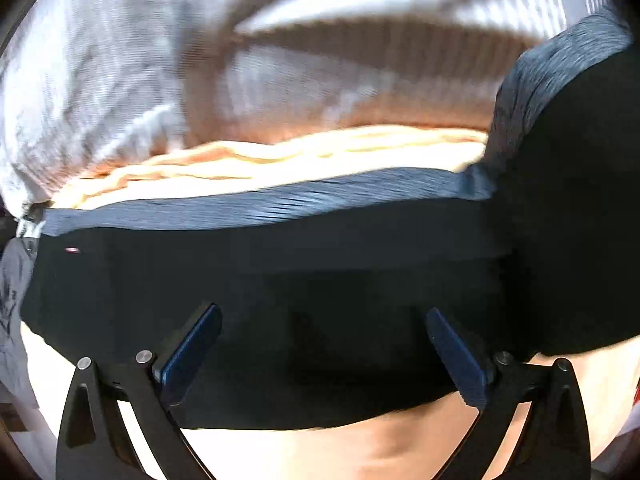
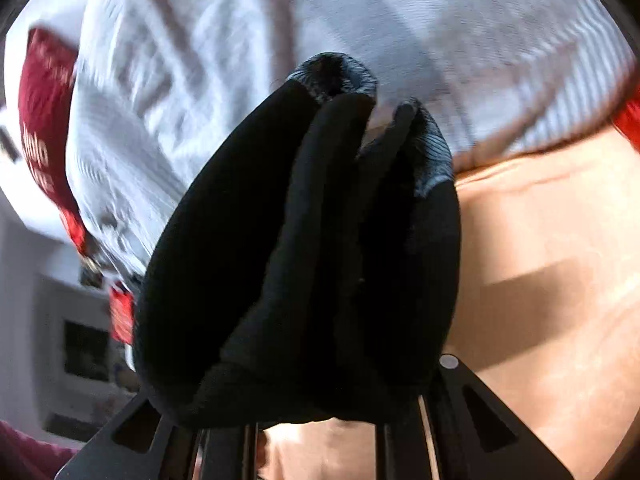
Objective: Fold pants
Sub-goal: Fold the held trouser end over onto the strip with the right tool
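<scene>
The black pants (image 1: 280,280) lie across a peach sheet (image 1: 280,160), grey-blue waistband (image 1: 260,204) along the far edge, and one end rises off the sheet on the right side of the left wrist view. That lifted end is bunched up in the right gripper (image 2: 320,420), whose jaws are pinched nearly closed on a thick wad of the black fabric. The left gripper (image 1: 324,356) hangs just above the pants with its jaws spread wide, nothing between them. Beyond the pants sits rumpled white striped bedding (image 1: 140,60), and off past that something red (image 2: 44,120) with white lettering, pretty blurry.
</scene>
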